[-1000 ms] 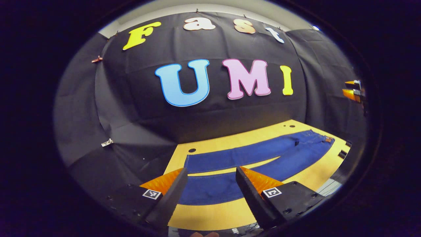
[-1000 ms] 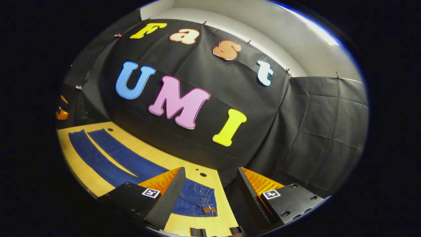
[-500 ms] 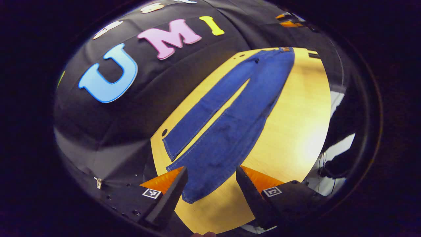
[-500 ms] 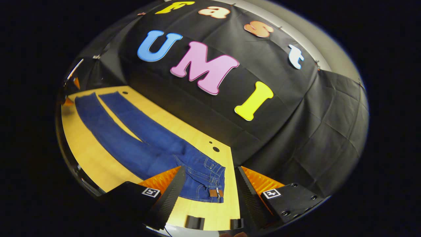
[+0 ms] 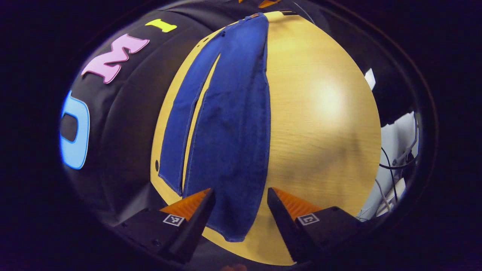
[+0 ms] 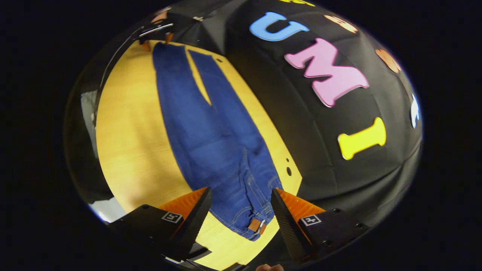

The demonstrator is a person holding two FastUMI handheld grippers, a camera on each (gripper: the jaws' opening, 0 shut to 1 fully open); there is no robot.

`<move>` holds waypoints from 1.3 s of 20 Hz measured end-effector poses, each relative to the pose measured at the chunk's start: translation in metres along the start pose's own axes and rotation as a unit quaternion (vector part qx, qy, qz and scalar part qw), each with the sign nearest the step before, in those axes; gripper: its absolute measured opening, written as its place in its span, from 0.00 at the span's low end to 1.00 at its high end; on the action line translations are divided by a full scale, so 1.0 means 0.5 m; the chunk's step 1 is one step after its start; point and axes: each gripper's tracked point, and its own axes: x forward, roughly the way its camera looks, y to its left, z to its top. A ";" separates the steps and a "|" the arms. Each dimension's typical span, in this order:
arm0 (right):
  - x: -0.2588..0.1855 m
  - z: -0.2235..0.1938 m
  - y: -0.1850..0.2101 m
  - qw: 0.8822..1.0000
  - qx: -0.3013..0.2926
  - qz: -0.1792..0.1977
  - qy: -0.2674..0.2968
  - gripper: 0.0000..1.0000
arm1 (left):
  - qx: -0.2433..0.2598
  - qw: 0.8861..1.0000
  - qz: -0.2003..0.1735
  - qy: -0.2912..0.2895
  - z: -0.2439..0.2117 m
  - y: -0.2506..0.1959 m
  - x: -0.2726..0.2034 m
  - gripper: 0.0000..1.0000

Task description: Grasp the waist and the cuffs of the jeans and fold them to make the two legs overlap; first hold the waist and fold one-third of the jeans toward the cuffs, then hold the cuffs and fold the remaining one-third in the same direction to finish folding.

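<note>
So the blue jeans (image 5: 229, 124) are laid out flat and full length on the wooden desk (image 5: 320, 113), legs side by side with a thin sliver of desk showing between them. Nothing's folded yet.

In the left gripper view, the left hand-held gripper (image 5: 237, 210) hangs over the cuff end, fingers spread wide, with the near leg's cuff (image 5: 235, 229) sitting right in the gap between them. Can't tell if it's touching the fabric, but the fingers aren't pressing on it. The other leg's cuff (image 5: 169, 180) lies just off to the side, near a small hole in the desk (image 5: 156, 165).

In the right gripper view, the right hand-held gripper (image 6: 241, 210) is over the waist end, also wide open and holding nothing. The waistband with its brown leather patch (image 6: 257, 226) sits between the fingers. You can see the back pocket stitching there too. Two small holes in the desk (image 6: 288, 169) sit beside the hip.

Some white cables (image 5: 395, 177) hang off past the desk edge.
</note>
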 end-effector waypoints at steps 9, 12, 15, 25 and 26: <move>0.053 -0.146 0.084 0.979 -0.165 0.113 0.043 0.97 | 0.026 1.000 -0.006 -0.005 -0.006 0.045 0.047 0.90; 0.090 -0.182 0.078 0.972 -0.195 0.111 0.068 0.97 | 0.047 0.999 -0.009 -0.010 -0.011 0.052 0.059 0.91; 0.135 -0.176 0.049 0.968 -0.217 0.102 0.071 0.93 | 0.023 1.000 -0.013 -0.005 -0.015 0.057 0.065 0.90; 0.135 -0.197 0.090 0.974 -0.113 0.141 0.138 0.05 | -0.016 0.998 -0.060 0.012 -0.013 0.028 0.072 0.13; 0.136 -0.192 0.086 0.976 -0.088 0.139 0.144 0.05 | -0.028 0.998 -0.063 0.011 -0.007 0.031 0.066 0.11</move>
